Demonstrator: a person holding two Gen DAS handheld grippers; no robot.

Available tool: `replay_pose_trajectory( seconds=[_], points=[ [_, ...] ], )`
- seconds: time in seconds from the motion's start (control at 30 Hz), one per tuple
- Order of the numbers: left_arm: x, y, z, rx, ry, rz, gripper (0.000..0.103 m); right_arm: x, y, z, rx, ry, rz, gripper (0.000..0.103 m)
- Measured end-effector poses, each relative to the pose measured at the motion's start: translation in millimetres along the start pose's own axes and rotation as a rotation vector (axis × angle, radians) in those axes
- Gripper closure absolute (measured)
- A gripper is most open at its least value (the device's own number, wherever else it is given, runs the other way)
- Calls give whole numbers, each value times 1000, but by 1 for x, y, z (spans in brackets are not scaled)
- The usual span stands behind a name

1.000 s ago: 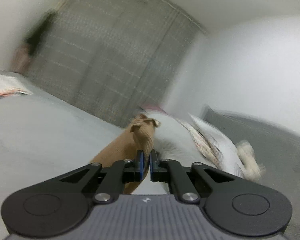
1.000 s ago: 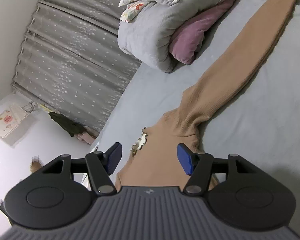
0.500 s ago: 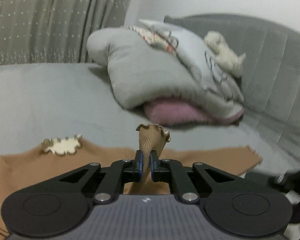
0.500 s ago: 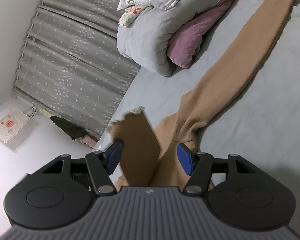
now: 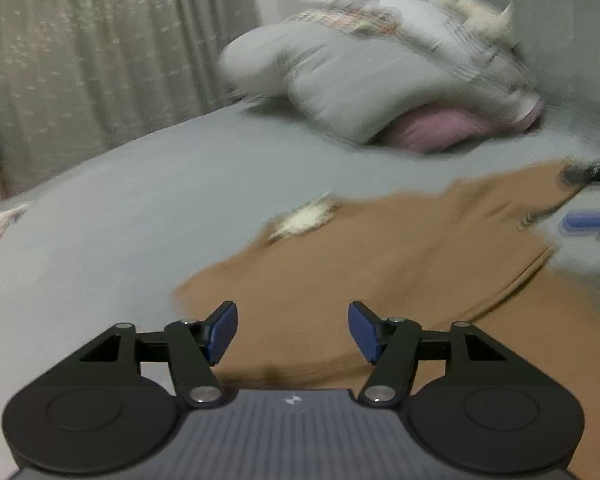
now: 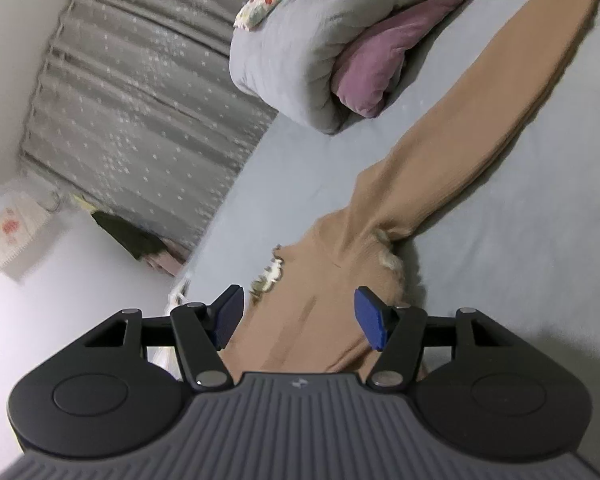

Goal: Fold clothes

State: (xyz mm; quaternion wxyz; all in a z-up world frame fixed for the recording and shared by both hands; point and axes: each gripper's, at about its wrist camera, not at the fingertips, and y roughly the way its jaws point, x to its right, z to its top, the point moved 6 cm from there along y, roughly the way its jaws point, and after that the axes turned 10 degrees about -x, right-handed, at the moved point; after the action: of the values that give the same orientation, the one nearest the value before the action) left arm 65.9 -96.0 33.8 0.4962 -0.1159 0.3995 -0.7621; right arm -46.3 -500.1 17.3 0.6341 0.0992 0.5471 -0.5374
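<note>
While both tools gape, sweater (image 5: 380, 264) edges lie free.

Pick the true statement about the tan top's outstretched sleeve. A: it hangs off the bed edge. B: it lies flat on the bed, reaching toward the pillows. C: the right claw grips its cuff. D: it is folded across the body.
B: the sleeve lies extended on the bed beside the pillows; the right claw is open and empty.

Grey bed (image 6: 500, 240) carries tan top (image 6: 440, 160) and bundled duvet (image 6: 300, 52).
</note>
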Motion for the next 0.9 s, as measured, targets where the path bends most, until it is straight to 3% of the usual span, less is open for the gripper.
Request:
replay_pose_trajectory(
  seconds=[0.17,0.5,0.57,0.63,0.77,0.9],
  points=[
    [-32,5,-31,-34,40,30,41,1,8,-2,-13,-30,-49,40],
    [-23,47,-21,-8,95,147,43,-1,8,-8,-6,-49,-50,40],
    [-31,54,-21,-27,54,149,72,0,7,-8,-4,-45,-44,40],
    [-37,57,-21,-38,2,80,90,0,8,-5,-1,-43,-41,40],
    [-43,51,-26,-42,-67,78,91,-3,7,-6,5,-54,-31,40],
    [-58,35,-34,4,-193,0,91,-9,8,-5,3,-73,-26,40]
  ],
)
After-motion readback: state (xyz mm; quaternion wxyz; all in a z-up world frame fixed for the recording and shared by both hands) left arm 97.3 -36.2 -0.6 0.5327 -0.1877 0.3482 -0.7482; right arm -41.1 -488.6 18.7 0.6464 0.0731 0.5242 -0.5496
